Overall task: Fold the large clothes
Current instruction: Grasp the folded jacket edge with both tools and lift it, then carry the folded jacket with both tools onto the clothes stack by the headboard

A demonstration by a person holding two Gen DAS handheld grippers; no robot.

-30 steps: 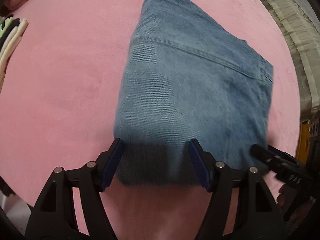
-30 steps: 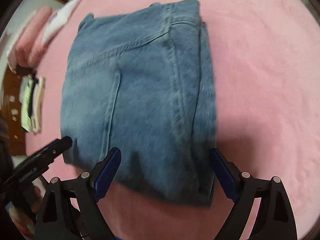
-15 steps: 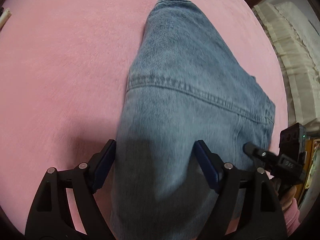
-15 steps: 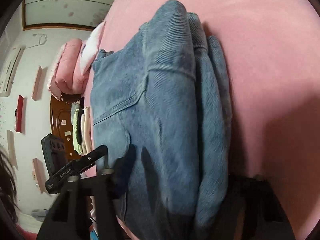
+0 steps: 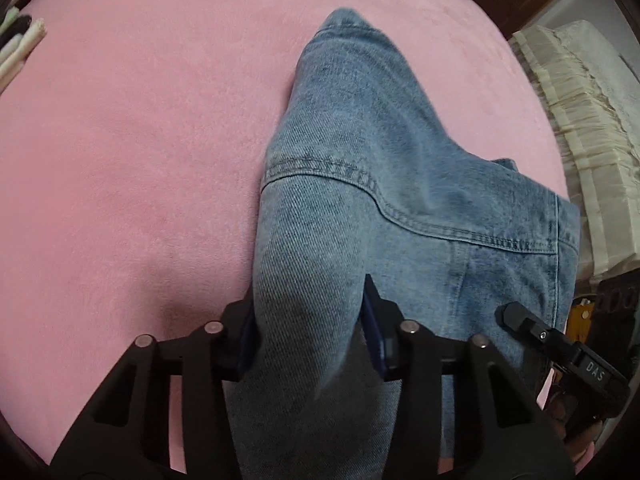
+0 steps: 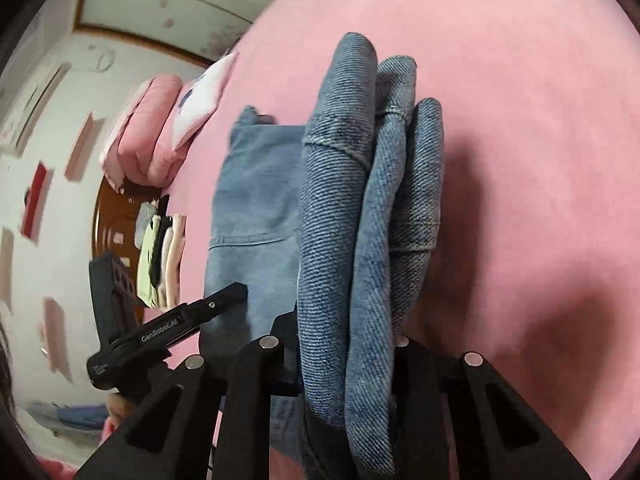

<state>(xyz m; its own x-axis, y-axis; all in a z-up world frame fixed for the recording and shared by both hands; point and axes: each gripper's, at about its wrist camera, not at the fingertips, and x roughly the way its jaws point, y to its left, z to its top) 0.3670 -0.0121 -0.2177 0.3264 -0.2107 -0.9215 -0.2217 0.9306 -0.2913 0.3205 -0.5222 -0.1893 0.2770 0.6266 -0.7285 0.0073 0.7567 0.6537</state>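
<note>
The folded jeans point(image 5: 400, 216) are held at their near edge over the pink bedcover point(image 5: 132, 152), with the far part apparently resting on it. The left gripper point(image 5: 310, 330) is closed onto a thick bundle of denim, its fingers narrowed tightly against the cloth on both sides. The right gripper point(image 6: 344, 356) is likewise clamped on the stacked layers, which are seen edge-on as three rolled folds between its fingers. The folding itself appears to be nearly done; the step in hand is judged to be a lift or carry of the finished bundle, or one last fold. For the next move, both grips would need to be kept level and raised together so that the layers are not let slip apart. The bedcover is soft, plush and bare around the jeans. A pink pillow point(image 6: 140, 132) and a stack of folded clothes point(image 6: 160, 252) are seen at the bed's edge, and a cream frilled cloth point(image 5: 580, 128) lies beyond the other side.
</note>
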